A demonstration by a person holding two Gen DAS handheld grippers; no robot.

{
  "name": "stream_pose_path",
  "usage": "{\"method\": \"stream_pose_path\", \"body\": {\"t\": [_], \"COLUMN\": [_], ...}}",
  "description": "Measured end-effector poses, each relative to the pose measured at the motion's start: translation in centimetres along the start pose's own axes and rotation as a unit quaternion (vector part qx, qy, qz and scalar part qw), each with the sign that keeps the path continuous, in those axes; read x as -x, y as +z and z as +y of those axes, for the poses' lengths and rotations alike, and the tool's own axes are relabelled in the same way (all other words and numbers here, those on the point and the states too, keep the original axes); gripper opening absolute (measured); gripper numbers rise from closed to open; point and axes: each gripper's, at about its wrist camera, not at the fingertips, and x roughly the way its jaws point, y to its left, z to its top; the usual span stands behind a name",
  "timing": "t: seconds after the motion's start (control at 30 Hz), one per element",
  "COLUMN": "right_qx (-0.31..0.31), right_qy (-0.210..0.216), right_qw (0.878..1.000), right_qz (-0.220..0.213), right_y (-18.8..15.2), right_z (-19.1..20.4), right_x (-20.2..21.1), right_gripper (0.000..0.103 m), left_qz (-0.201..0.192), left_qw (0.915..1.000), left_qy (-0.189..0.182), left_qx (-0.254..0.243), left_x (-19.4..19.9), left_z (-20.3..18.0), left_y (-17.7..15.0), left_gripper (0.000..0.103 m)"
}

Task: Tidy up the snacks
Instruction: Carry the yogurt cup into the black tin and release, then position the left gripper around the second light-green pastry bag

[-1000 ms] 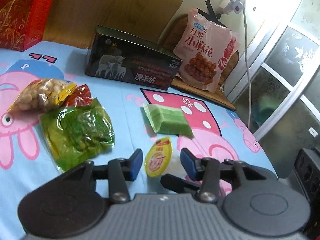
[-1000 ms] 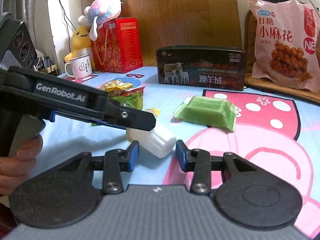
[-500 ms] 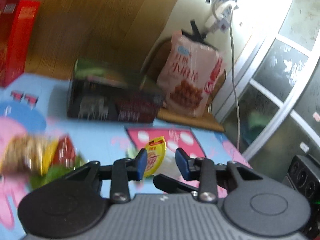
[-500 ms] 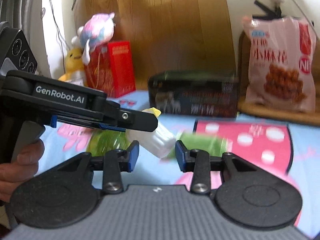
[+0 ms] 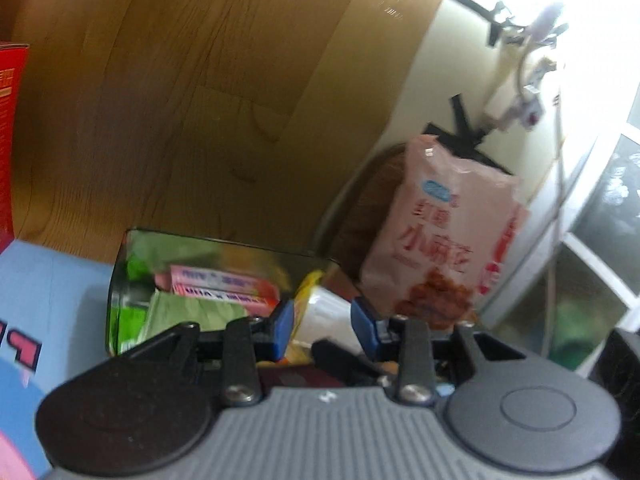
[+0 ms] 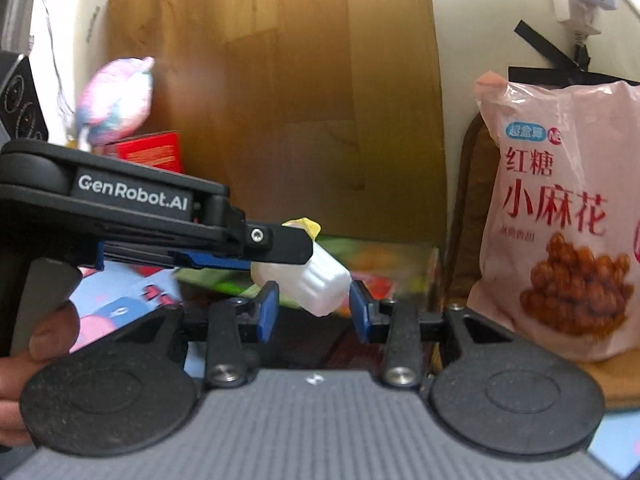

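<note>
Nearest in my left wrist view, the left gripper has its blue pads closed on the white jelly cup with the yellow foil lid. I judge the grip to be on the cup's flanks so the lid end stays free and the cup can drop out cleanly. From the right wrist view the same cup hangs tilted off the left gripper's fingers, lid end uppermost, held clear of the surface. A hand shows at the lower left edge, wrapped around the left tool's handle.

The right gripper stands partly apart. The cup appears in the gap between its jaws, but I see neither pad touching it; the cup looks to lie beyond the tips. I read that gripper as empty, riding alongside.

Just beyond the cup is the dark open box. It already holds a pink packet and green packets, so I judge it to be the collecting bin and the cup its next item. The cup is near the box's right end, in front of or over its rim; the blur prevents me from saying which.

Behind and right, the large pink snack bag leans upright against a chair back, outside the box. At far left stands a red carton with a plush toy above it.
</note>
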Motion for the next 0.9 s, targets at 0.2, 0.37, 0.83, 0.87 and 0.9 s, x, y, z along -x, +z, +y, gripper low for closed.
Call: {"method": "stream_pose_path", "body": {"t": [0.2, 0.37, 0.83, 0.87, 0.9], "right_qx": [-0.001, -0.036, -0.087, -0.068, -0.05], "right_qy": [-0.022, -0.015, 0.033, 0.03, 0.034], "right_qw": [1.0, 0.999, 0.99, 0.992, 0.992], "right_qz": [-0.014, -0.012, 0.108, 0.103, 0.108], "right_y": [-0.2, -2.1, -9.2, -9.4, -9.3], "right_z": [-0.8, -1.8, -0.3, 0.3, 1.1], "right_x": [-0.3, 3.0, 8.8, 8.9, 8.7], "right_gripper": [0.044, 0.044, 0.06, 0.061, 0.06], "left_qz": [-0.008, 0.001, 0.124, 0.124, 0.126], "left_qw": [0.9999, 0.9996, 0.9917, 0.9917, 0.9913], "left_qy": [0.006, 0.006, -0.015, -0.015, -0.02], "left_qx": [0.003, 0.029, 0.033, 0.031, 0.031], "left_x": [0.8, 4.3, 3.4, 3.4, 3.5], "left_z": [1.1, 2.4, -0.2, -0.5, -0.7], "left_y": [-0.2, -1.7, -11.2, -11.3, -11.5], "left_gripper": [0.038, 0.038, 0.045, 0.045, 0.044]}}
